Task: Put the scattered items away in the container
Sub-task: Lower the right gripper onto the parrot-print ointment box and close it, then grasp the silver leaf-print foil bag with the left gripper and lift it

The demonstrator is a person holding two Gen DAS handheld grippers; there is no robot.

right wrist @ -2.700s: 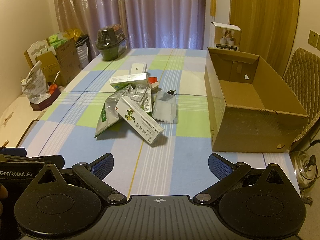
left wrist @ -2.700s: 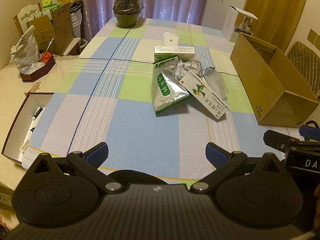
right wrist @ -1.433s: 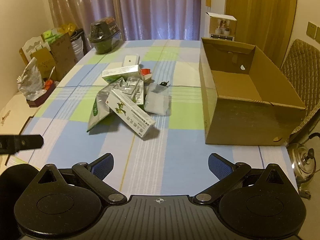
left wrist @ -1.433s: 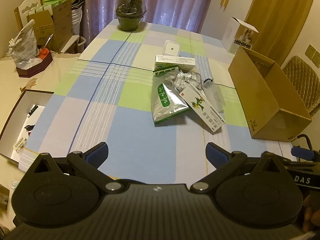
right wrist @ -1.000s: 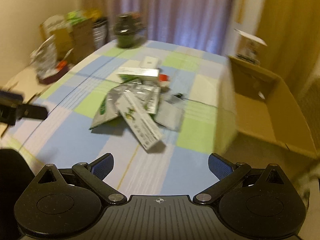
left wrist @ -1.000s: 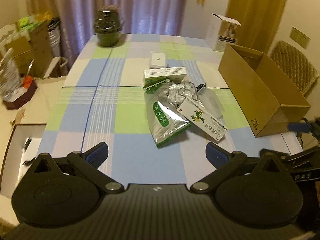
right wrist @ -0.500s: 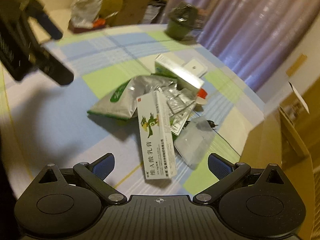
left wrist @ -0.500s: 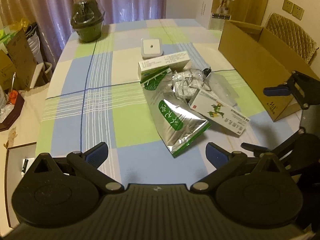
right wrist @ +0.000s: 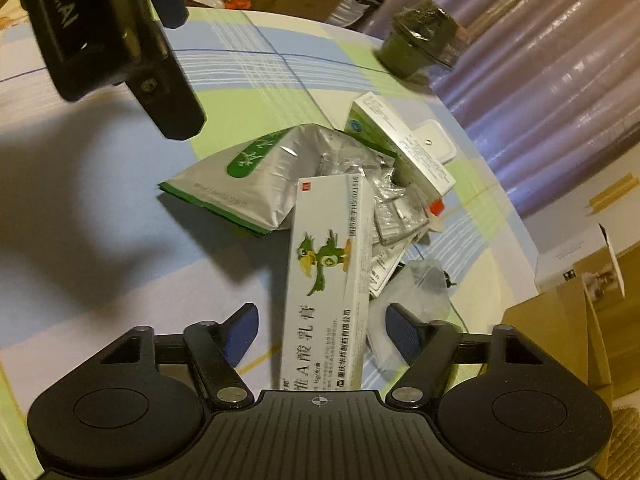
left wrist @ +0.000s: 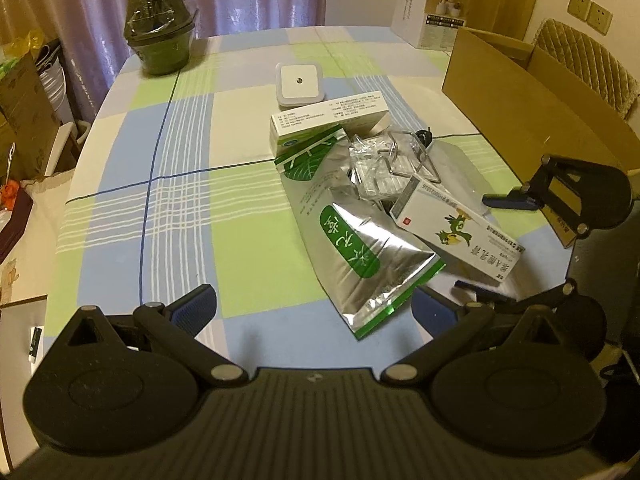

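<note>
Straddling the box, your right claw gapes unclenched; pinch its long sides lightly, since thin card crushes.

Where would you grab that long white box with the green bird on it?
Across its narrow width at the near end, coming in lengthwise. The bird box lies atop the pile, its long sides free, already between the open fingers of the right hand-held gripper.
</note>
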